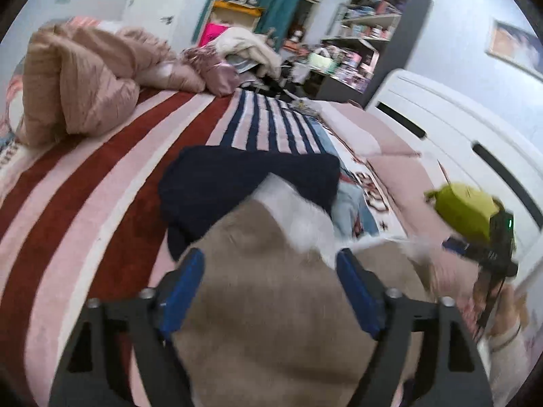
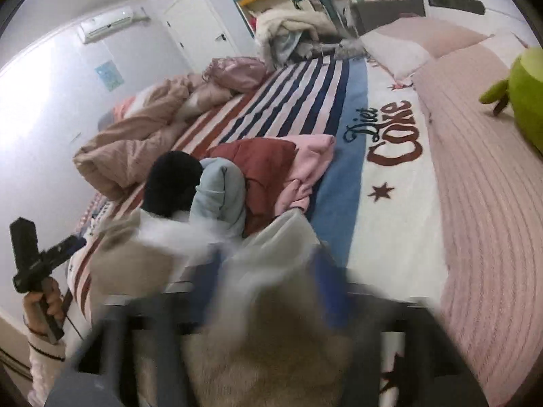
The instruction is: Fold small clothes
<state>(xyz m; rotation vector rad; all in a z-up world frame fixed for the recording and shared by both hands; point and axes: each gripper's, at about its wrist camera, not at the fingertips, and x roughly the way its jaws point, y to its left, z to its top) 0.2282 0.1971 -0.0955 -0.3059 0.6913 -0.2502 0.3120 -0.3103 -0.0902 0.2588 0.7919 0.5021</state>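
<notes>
A fuzzy beige and white garment point(image 1: 264, 305) lies on the striped bedspread point(image 1: 101, 183) close below my left gripper point(image 1: 271, 281), whose blue pads point(image 1: 185, 281) stand wide apart over it. A dark navy garment point(image 1: 217, 186) lies just beyond it. In the right wrist view the same beige garment point(image 2: 264, 332) fills the space between the blurred blue fingers of my right gripper point(image 2: 268, 288); whether they pinch the cloth is lost in blur. Beyond sit a black garment point(image 2: 173, 183), a grey-blue one point(image 2: 220, 196), a red one point(image 2: 264, 169) and a pink one point(image 2: 305, 166).
A crumpled tan duvet point(image 1: 78, 78) lies at the bed's far left. Pink pillows point(image 2: 424, 44) and a green plush toy point(image 2: 526, 91) sit on the pink cover at the right. A white wardrobe point(image 1: 458, 129) and cluttered shelves point(image 1: 366, 23) stand beyond the bed.
</notes>
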